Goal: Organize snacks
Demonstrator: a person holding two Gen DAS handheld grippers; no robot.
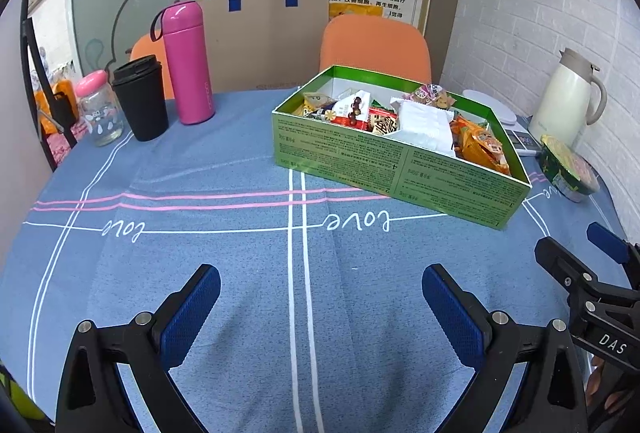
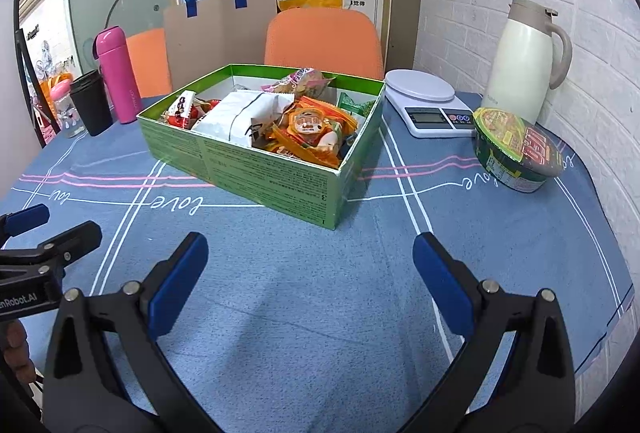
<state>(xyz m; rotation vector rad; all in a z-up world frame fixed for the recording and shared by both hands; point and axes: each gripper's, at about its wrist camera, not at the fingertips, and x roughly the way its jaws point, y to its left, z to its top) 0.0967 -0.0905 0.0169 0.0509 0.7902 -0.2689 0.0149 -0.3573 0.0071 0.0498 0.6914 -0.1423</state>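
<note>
left gripper (image 1: 320, 297) gapes empty above the tablecloth (image 1: 224, 273); green snack box (image 1: 360, 153) beyond.

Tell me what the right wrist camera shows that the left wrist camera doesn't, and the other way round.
Only the right wrist view shows the kitchen scale whole, with its display and buttons. Only the left wrist view shows the glass jar unobstructed beside the black cup. Both show the green snack box, pink bottle, white jug, noodle bowl, and both tools, left and right, open and empty over the tablecloth.
</note>
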